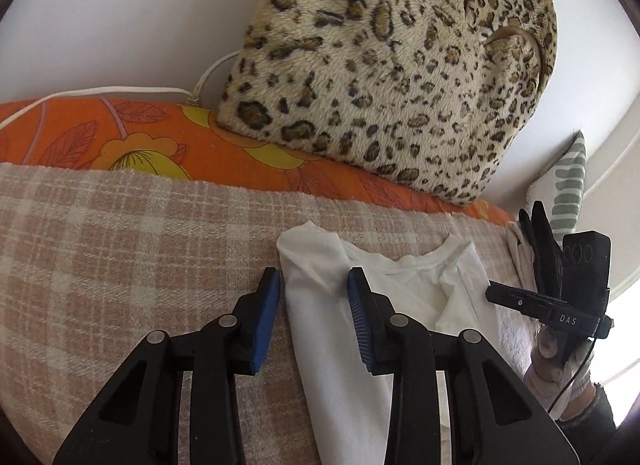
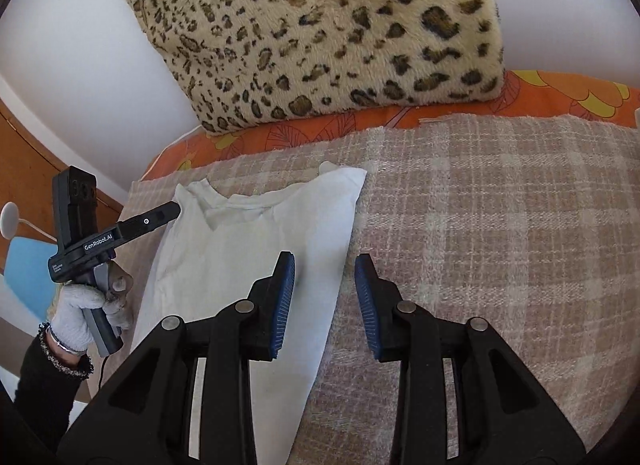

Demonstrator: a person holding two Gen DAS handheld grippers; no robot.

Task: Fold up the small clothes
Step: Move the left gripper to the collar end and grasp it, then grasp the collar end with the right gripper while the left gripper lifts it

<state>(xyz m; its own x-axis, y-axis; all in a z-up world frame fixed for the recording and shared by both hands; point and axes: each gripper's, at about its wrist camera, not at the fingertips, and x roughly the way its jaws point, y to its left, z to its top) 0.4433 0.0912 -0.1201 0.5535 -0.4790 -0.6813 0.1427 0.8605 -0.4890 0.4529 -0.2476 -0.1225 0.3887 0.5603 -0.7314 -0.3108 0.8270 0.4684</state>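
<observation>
A small white T-shirt lies on a beige checked blanket, neckline toward the pillows, both side edges folded inward. My left gripper is open above the shirt's left folded edge, holding nothing. My right gripper is open above the shirt's right edge, over the blanket, holding nothing. The right gripper also shows in the left wrist view, at the shirt's right side. The left gripper shows in the right wrist view, at the shirt's left shoulder.
A leopard-print cushion leans on the white wall, resting on an orange floral pillow. A white cable runs behind it. A green-striped cushion is at the right. A wooden board and a blue chair are left of the bed.
</observation>
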